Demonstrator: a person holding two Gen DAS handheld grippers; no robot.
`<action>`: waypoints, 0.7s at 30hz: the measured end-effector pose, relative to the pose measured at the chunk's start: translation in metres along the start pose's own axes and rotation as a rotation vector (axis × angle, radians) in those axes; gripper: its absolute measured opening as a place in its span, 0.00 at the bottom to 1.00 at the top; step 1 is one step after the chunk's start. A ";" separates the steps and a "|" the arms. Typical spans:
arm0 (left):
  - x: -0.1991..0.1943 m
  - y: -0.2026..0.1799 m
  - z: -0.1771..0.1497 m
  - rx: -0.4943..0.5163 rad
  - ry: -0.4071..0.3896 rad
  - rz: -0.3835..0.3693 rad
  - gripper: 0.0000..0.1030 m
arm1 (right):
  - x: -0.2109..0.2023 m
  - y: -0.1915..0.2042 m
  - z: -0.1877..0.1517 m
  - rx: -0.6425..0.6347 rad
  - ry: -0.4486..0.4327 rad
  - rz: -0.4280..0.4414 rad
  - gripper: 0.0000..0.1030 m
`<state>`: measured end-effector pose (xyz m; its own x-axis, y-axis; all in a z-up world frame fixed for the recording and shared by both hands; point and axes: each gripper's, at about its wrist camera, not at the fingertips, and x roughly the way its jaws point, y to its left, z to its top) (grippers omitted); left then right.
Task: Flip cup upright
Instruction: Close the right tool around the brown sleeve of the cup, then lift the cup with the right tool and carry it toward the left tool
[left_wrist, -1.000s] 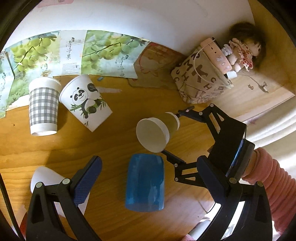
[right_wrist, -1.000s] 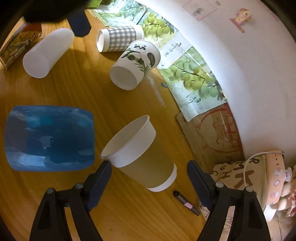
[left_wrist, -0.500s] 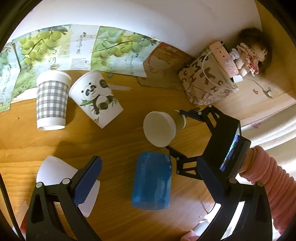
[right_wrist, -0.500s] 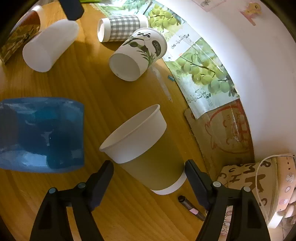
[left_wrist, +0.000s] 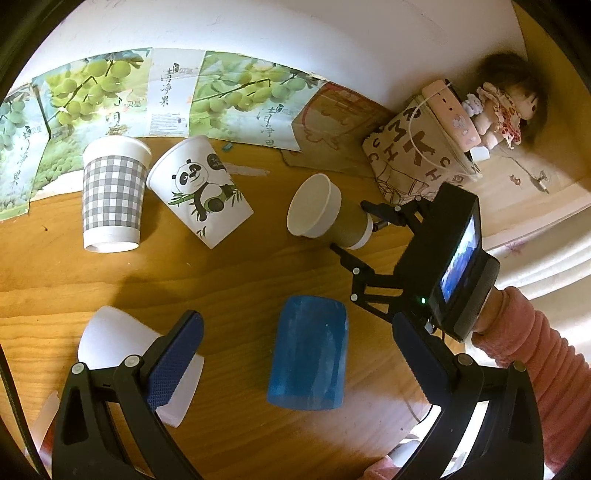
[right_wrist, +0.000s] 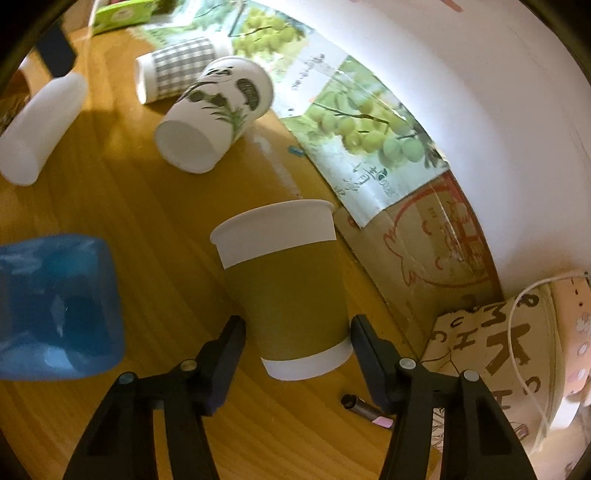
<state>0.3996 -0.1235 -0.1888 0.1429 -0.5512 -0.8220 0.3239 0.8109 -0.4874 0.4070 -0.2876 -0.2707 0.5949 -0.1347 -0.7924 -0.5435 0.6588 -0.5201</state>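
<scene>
So, right up close in the right wrist view, the right gripper (right_wrist: 297, 341) has its two black fingers pressed against the lower sides of the olive-brown paper cup with the white rim and white base band (right_wrist: 286, 288), so it's clamped on that cup near its bottom. The cup looks lifted off the wooden tabletop (right_wrist: 155, 229) and tipped mouth-up toward the wall, though from the left wrist view it (left_wrist: 325, 214) still leans a good bit sideways with the mouth facing the camera. I'd say the flip is maybe two thirds done: grabbed, raised, mostly rotated; what's left is finishing the turn so the base points down, setting it on the wood and letting go. The left gripper (left_wrist: 295, 354) is spread wide with nothing between its blue pads, hanging over the near edge of the table. Just beyond it a translucent blue plastic cup (left_wrist: 308, 354) lies on its side, and a plain white cup (left_wrist: 129, 354) lies near the left corner. Further back, a panda-print paper cup (left_wrist: 201, 194) and a grey checked paper cup (left_wrist: 112, 199) are tipped over close to the grape-print cardboard (left_wrist: 236, 96) along the far edge. A small dark pen (right_wrist: 365, 410) lies just beside the cup's base, so watch the landing spot.
</scene>
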 end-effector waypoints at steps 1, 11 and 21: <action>0.000 0.000 0.000 0.001 -0.002 0.001 0.99 | 0.000 -0.001 0.001 0.018 0.004 0.002 0.57; -0.005 -0.009 -0.006 0.030 -0.013 -0.010 0.99 | 0.003 -0.023 -0.003 0.292 0.040 0.038 0.56; -0.017 -0.016 -0.017 0.046 -0.041 0.031 0.99 | -0.009 -0.037 -0.034 0.616 0.098 0.052 0.56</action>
<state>0.3759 -0.1238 -0.1715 0.1911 -0.5343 -0.8234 0.3614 0.8183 -0.4470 0.4013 -0.3361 -0.2552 0.5040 -0.1390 -0.8525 -0.1121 0.9681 -0.2241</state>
